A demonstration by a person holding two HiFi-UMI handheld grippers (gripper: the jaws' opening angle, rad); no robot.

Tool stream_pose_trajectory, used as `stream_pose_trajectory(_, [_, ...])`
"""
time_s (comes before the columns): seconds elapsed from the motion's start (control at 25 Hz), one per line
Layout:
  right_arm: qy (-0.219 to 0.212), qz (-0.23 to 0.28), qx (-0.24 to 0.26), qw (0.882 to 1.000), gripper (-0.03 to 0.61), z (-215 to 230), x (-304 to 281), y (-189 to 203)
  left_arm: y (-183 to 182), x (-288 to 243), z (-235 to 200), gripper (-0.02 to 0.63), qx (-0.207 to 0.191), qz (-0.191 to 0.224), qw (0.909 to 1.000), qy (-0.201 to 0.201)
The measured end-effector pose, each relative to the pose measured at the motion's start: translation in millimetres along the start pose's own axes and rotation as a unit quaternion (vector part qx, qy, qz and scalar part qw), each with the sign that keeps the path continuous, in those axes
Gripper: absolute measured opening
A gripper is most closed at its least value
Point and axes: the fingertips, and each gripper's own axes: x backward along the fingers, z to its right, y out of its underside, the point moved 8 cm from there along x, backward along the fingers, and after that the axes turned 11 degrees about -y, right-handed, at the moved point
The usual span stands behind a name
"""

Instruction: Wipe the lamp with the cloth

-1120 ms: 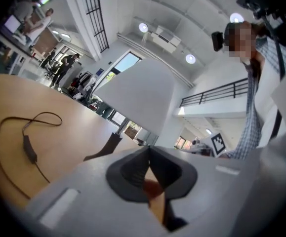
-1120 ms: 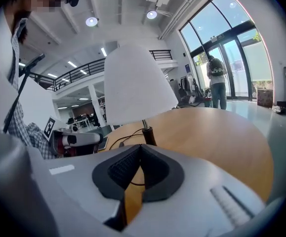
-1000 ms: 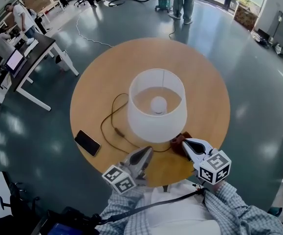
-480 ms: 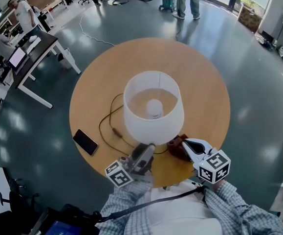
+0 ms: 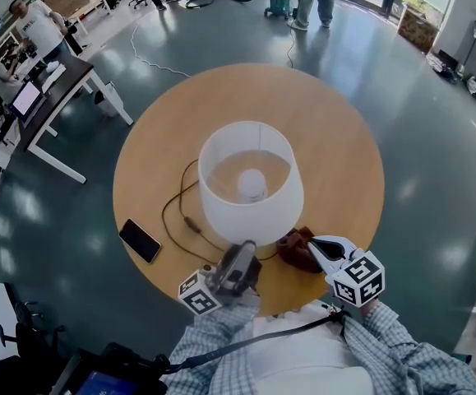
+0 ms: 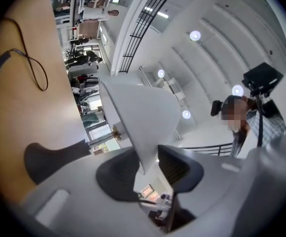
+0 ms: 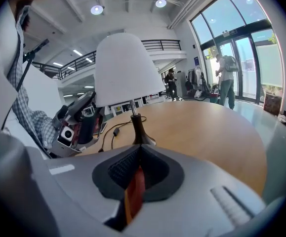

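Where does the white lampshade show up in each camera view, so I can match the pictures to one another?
Head view: the lampshade is mid-frame, seen from above with its open top showing.
Left gripper view: it is the white wedge at centre, very close to the camera.
Right gripper view: it sits upper centre-left, seen from the side.
Shared landmark: the round wooden table, at far left and at right.

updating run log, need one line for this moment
left gripper: closing, lampshade rim between jaws | right gripper: shut on cloth
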Motion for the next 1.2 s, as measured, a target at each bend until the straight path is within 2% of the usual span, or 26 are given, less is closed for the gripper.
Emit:
stream_pose_trajectory(0.16, [-0.011,-0.056,0.034,0.998,0.005,3.1,-13.4,11.6,-0.1,-0.5,-0.2,0.115,-0.001,0.0,1.0,-0.002])
stream_pose_trajectory(0.2, [-0.019,-0.072,0.041,0.996,0.032,3.3,-18.2,15.2,0.1,-0.7,0.0,0.115,-0.001,0.0,1.0,-0.003])
stream_pose_trajectory(0.24, [-0.027,-0.089,0.048,0.995,0.091,3.1,-23.8,19.6,0.2,-0.5,0.0,0.115,-0.001,0.0,1.0,-0.003])
stream_pose_trajectory(0.44, [-0.04,-0.188,0.084,0.978,0.194,3.0,-53.1,52.2,0.3,1.2,-1.2,0.116,-0.003,0.0,1.0,-0.006])
stream_pose_trajectory(0.52, [-0.032,-0.21,0.081,0.974,0.229,5.8,-59.4,63.6,0.2,-0.2,0.2,0.117,-0.003,0.0,1.0,-0.007])
stream_pose_trajectory(0.6, [-0.023,-0.223,0.081,0.971,0.236,9.7,-62.4,72.0,0.6,-2.0,2.0,0.117,-0.003,0.0,1.0,-0.008])
stream_pose_trajectory(0.84, [-0.003,-0.214,0.072,0.974,0.107,14.2,-61.8,72.7,-1.0,0.6,0.0,0.117,-0.004,0.0,0.9999,-0.011])
stream_pose_trajectory(0.96, [0.004,-0.196,0.073,0.978,0.094,16.1,-53.9,67.2,0.0,1.7,-2.8,0.117,-0.004,0.0,0.9999,-0.011])
stream_pose_trajectory(1.08, [0.005,-0.156,0.069,0.985,0.092,13.5,-36.0,51.3,1.9,1.2,-2.2,0.117,-0.005,0.0,0.9999,-0.011])
stream_pose_trajectory(1.2, [-0.01,-0.113,0.099,0.989,0.089,-0.8,-11.5,17.8,1.2,0.7,0.0,0.115,-0.005,-0.001,0.9999,-0.01])
